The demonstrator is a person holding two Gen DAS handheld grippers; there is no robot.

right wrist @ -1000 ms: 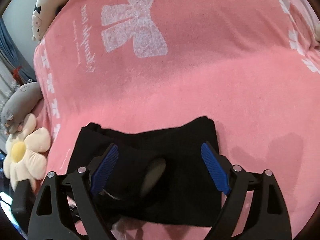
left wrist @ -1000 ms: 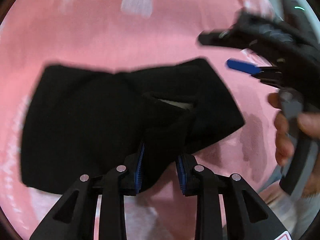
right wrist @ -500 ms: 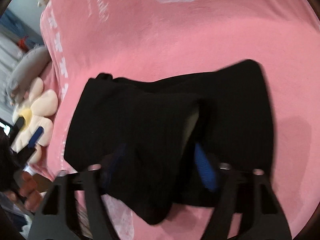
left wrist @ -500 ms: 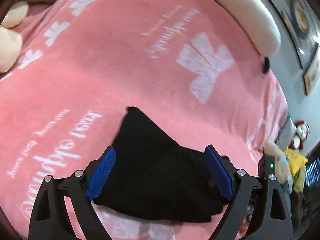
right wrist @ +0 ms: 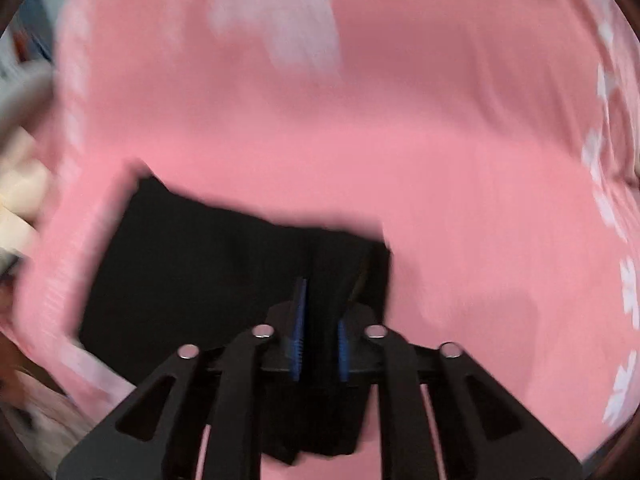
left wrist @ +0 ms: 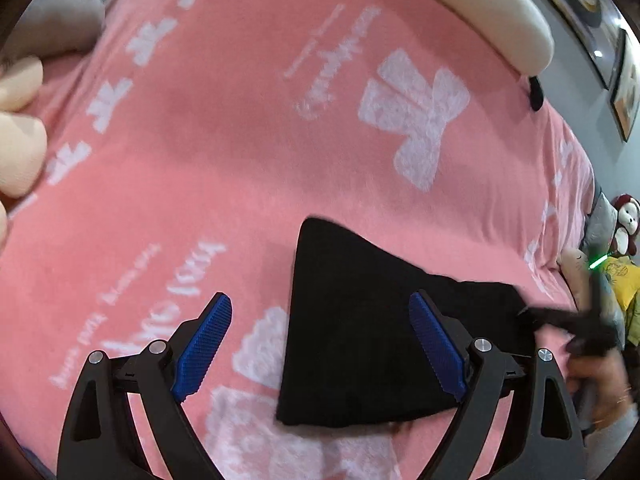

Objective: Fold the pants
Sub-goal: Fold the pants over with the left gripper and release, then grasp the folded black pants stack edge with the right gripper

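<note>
Two grippers have swapped roles: left gripper (left wrist: 320, 348) released and empty, right gripper (right wrist: 320, 328) now clenching pants (right wrist: 224, 272) at six o'clock, probably for another fold.

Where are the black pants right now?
The pants lie folded on the pink blanket, low and right of centre in the left wrist view, with the right tongs shut on one edge.

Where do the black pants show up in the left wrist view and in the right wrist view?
Left wrist: pants lie lower right of centre, flat on the blanket, partly behind the right pad of the open left tongs.
Right wrist: pants sit lower left of centre, a fold pinched in the right tongs.
Shared landmark: the pink blanket's white bow print.
</note>
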